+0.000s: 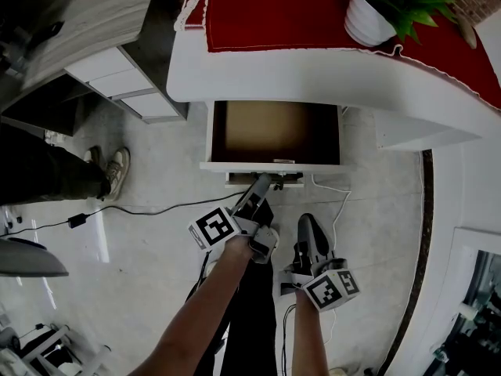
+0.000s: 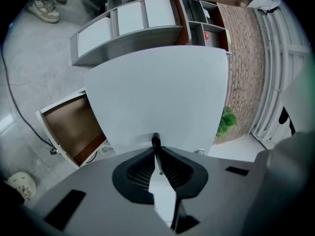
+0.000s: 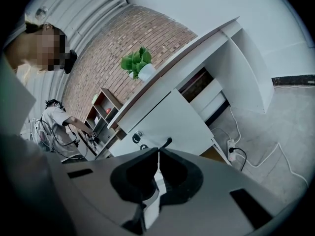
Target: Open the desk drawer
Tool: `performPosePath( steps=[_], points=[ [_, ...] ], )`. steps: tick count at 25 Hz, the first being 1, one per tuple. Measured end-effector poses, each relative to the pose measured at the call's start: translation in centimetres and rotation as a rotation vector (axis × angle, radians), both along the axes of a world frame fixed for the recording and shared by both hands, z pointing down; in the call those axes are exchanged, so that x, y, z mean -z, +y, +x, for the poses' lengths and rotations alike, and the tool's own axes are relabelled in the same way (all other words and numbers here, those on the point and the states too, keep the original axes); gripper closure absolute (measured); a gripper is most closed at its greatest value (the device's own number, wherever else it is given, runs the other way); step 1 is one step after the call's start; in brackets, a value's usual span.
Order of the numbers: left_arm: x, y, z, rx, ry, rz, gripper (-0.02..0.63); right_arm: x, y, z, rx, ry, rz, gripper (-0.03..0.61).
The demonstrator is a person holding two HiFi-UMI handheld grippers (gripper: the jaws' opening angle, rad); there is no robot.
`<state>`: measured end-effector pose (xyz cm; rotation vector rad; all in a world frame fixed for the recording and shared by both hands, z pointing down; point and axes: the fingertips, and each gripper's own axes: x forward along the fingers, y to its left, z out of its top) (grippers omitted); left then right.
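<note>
The desk drawer stands pulled out from under the white curved desk, its brown inside bare. Its white front panel faces me. My left gripper points at the underside of that front panel, just below it, jaws shut with nothing between them. In the left gripper view the left gripper faces a white desk panel, and the open drawer lies off to the left. My right gripper hangs lower and to the right, clear of the drawer, also shut and empty.
A red cloth and a potted plant sit on the desk top. A black cable runs across the floor at left, near a person's shoes. A white cabinet stands left of the desk. A power strip lies on the floor.
</note>
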<state>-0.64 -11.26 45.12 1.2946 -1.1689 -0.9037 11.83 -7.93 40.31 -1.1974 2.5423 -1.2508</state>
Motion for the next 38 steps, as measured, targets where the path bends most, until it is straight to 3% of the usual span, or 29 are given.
performPosePath(
  steps=[7,19,32,38],
  points=[
    [-0.4,0.0,0.1,-0.009,-0.014,-0.001,0.572,-0.2,-1.1,0.6,-0.029,0.017,0.012,0.56],
    [-4.9,1.6,0.8,-0.028,-0.005,-0.12,0.574,-1.0,-1.2,0.7,-0.031,0.022,0.003,0.56],
    [-7.1,2.1,1.0,-0.018,-0.019,-0.152,0.574,-2.1,-0.5,1.1,-0.026,0.025,-0.009,0.56],
    [-7.2,1.9,1.0,-0.016,-0.021,-0.131,0.573,-2.8,0.0,1.6,-0.033,0.032,-0.016,0.56]
  ],
)
